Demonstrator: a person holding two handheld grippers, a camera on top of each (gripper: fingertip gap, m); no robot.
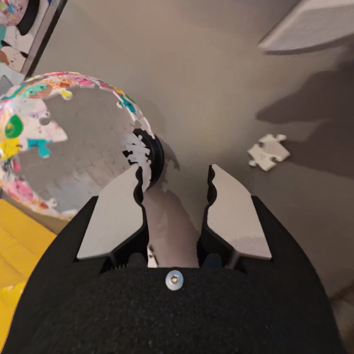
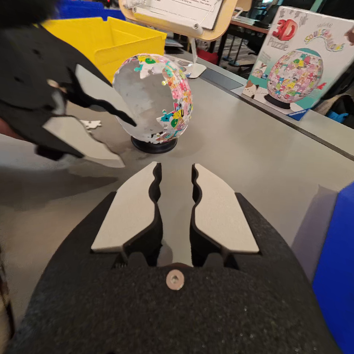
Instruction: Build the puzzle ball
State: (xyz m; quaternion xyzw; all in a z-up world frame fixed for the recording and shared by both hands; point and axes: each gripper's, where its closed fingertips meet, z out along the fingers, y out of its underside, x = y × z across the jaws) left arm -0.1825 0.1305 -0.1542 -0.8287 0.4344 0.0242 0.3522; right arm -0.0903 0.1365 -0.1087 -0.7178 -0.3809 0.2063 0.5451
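The half-built puzzle ball [image 1: 67,143] is a colourful shell with a grey inside, open toward me, standing on a black ring stand [image 1: 158,153] on the grey table [image 1: 191,86]. My left gripper [image 1: 174,168] is open, and its left fingertip [image 1: 134,170] is at the ball's lower edge by the stand. A loose white puzzle piece [image 1: 268,152] lies face down to the right. In the right wrist view, the ball [image 2: 153,99] and stand [image 2: 153,146] are ahead. My right gripper [image 2: 176,166] is open and empty, short of the stand. The left gripper [image 2: 129,144] reaches in from the left.
A yellow bin [image 2: 115,38] stands behind the ball, and shows in the left wrist view [image 1: 19,249]. The puzzle box [image 2: 297,67] stands at the far right, a sign holder [image 2: 182,15] behind the ball, and a blue object [image 2: 337,249] close on the right. Another loose piece [image 2: 92,123] lies left of the stand. My left gripper's tips are some 6 centimeters from the loose white puzzle piece [image 1: 268,152].
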